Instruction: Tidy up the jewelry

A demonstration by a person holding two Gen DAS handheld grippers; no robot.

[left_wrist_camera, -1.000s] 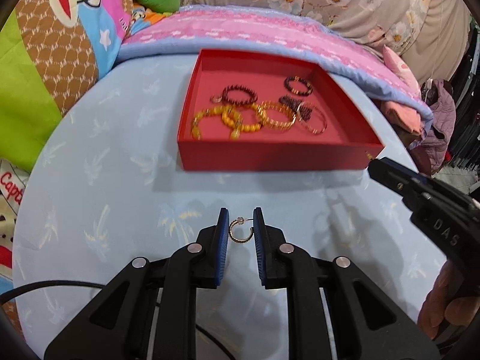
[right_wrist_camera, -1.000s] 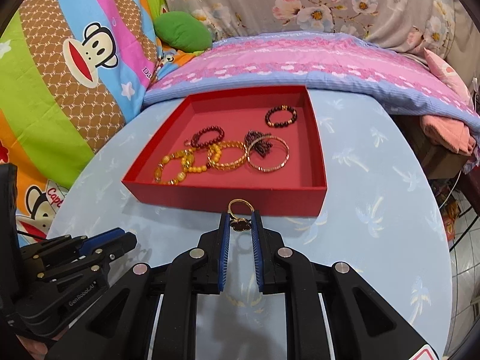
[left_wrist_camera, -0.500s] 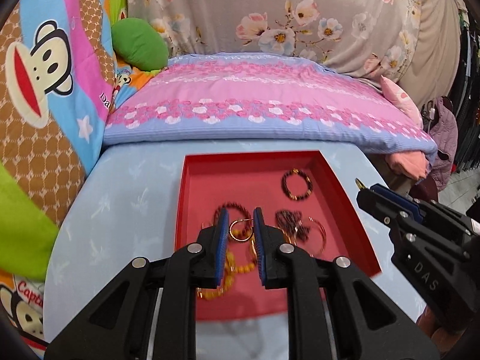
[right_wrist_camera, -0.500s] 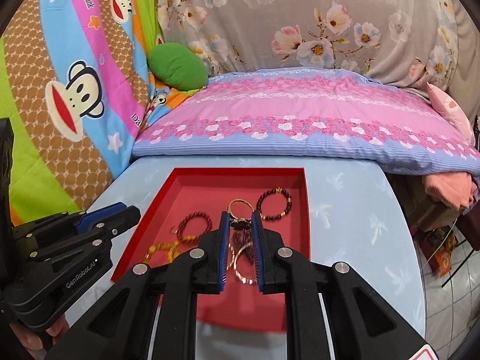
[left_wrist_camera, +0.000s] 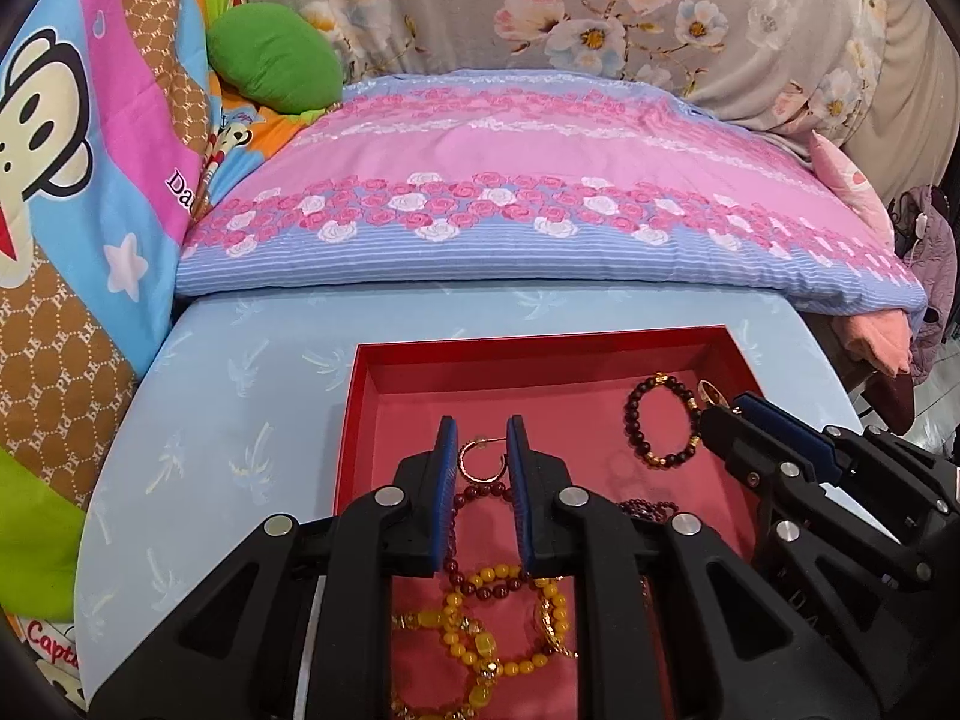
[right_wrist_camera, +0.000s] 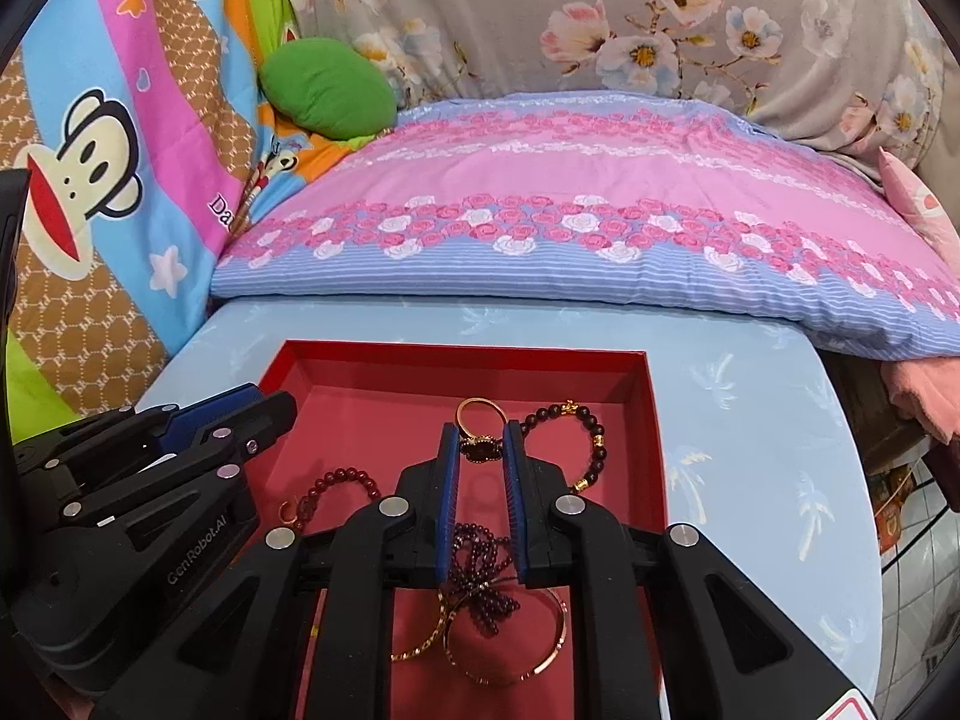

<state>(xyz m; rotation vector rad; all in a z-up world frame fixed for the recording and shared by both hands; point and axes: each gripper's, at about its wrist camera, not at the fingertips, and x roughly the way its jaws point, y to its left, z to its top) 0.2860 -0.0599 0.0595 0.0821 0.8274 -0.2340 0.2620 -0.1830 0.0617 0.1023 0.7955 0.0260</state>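
Blue table, red tray (left_wrist_camera: 360,420) below. Left claw (left_wrist_camera: 478,461) clamps hoop (left_wrist_camera: 480,461), right claw (right_wrist_camera: 480,450) clamps ring (right_wrist_camera: 478,449). I'd lower both onto bare tray floor before opening, clear of the bracelets (left_wrist_camera: 663,423).

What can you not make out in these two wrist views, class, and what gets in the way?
- Left wrist view: yellow bead bracelets, partly hidden behind left gripper.
- Right wrist view: purple bead strand, covered by right gripper.
- Both views: red tray front wall hidden by grippers.

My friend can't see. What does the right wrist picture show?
The right gripper pinches a gold ring with a dark stone above a red tray of bracelets. The left gripper is beside it, with a pink pillow behind.
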